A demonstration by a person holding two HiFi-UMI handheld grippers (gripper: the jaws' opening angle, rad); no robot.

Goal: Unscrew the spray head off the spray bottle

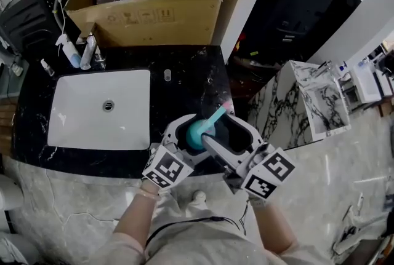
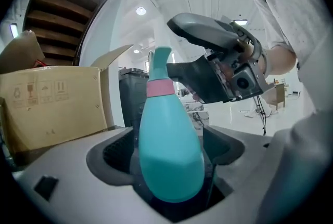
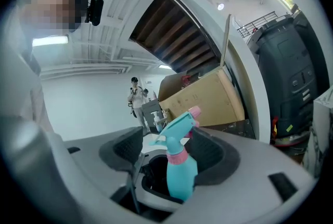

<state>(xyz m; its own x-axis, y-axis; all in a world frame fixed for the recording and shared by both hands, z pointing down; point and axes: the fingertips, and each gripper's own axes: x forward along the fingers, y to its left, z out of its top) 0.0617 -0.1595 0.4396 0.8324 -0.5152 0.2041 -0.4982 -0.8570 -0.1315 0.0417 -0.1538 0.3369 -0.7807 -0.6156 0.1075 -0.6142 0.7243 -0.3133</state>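
Two-handed: gripped spray bottle (image 2: 170, 160) by its body in left tongs (image 2: 169, 151), neck tilted away; held right tongs (image 3: 171, 151) wide around spray head (image 3: 178, 127), not gripping.

A teal plastic spray bottle (image 1: 198, 133) with a pink-tipped spray head (image 1: 217, 115) is seen at the lower middle. Its body is lodged in the left gripper (image 1: 184, 134) and its head is framed by the spread jaws of the right gripper (image 1: 229, 130), over the front edge of a black veined marble countertop (image 1: 184, 82). A white rectangular sink basin (image 1: 74, 128) is set into that countertop to the left, with a few small bottles (image 1: 69, 51) stood by its far left corner. An open brown cardboard box (image 1: 154, 21) holding clear plastic is placed behind the sink, and a white marble-patterned block (image 1: 289, 104) is seen to the right.
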